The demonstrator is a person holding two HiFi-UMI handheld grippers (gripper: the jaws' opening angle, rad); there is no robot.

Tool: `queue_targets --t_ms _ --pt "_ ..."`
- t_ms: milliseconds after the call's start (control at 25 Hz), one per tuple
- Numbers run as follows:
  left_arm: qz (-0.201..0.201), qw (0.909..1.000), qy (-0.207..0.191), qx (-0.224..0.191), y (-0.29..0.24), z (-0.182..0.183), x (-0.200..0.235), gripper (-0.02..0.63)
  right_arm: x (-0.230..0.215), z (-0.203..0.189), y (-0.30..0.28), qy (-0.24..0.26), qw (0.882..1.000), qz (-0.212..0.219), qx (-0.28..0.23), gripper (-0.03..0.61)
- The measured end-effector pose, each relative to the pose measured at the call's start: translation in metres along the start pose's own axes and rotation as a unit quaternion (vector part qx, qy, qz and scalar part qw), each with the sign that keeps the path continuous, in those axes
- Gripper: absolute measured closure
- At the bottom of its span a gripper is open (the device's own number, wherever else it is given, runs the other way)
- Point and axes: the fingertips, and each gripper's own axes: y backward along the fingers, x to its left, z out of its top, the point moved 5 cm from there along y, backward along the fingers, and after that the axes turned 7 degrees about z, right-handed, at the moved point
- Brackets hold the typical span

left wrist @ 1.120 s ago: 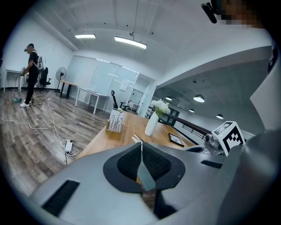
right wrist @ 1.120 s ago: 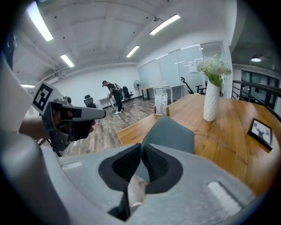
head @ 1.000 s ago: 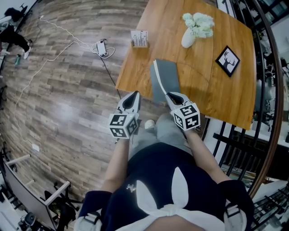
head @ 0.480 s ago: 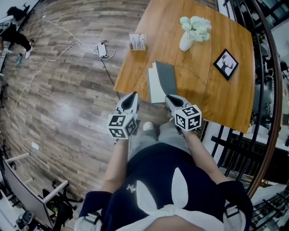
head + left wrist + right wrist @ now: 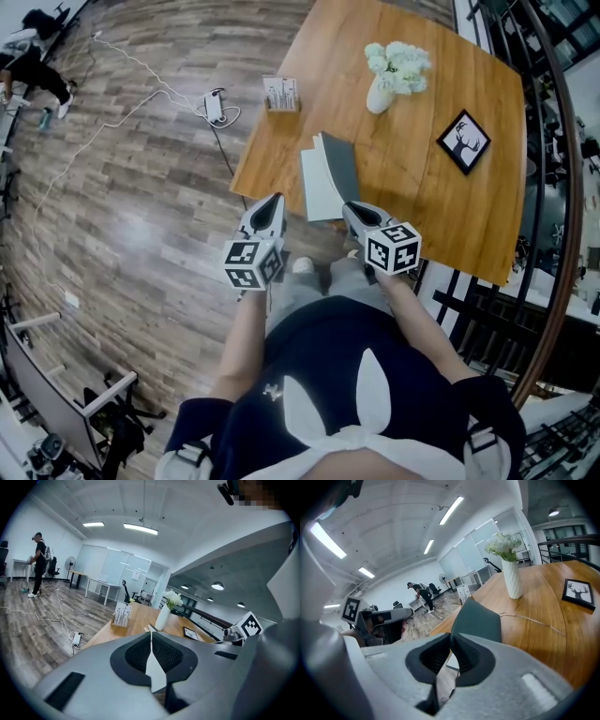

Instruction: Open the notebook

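The notebook (image 5: 319,187) lies at the near edge of the wooden table (image 5: 422,197). Its grey cover (image 5: 340,161) is lifted, and a white page shows to its left. My right gripper (image 5: 351,210) is at the cover's near corner and looks shut on its edge. In the right gripper view the raised dark cover (image 5: 480,618) stands just beyond the closed tips of the right gripper (image 5: 450,635). My left gripper (image 5: 271,206) hangs shut and empty over the floor, left of the notebook. In the left gripper view the left gripper (image 5: 151,635) points toward the table.
Farther back on the table are a white vase of flowers (image 5: 386,77), a framed deer picture (image 5: 462,141) and a small card holder (image 5: 280,94). A power strip with cables (image 5: 214,103) lies on the floor. A black railing (image 5: 553,206) runs to the right.
The grey cover has swung up and more white page shows. Both grippers have drawn back a little toward the person and risen.
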Motion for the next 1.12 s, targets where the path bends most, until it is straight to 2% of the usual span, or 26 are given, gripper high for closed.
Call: queue_targets --t_ms 600,1120 --pt "0.002 1.0 0.004 -0.007 -0.015 0.01 -0.024 0.589 -0.033 0.009 0.045 -0.051 0.998 -0.02 -0.035 0.552" --pt "-0.003 1.0 0.004 0.0 -0.021 0.001 -0.04 0.589 -0.055 0.009 0.068 -0.061 0.996 -0.039 -0.044 0.554"
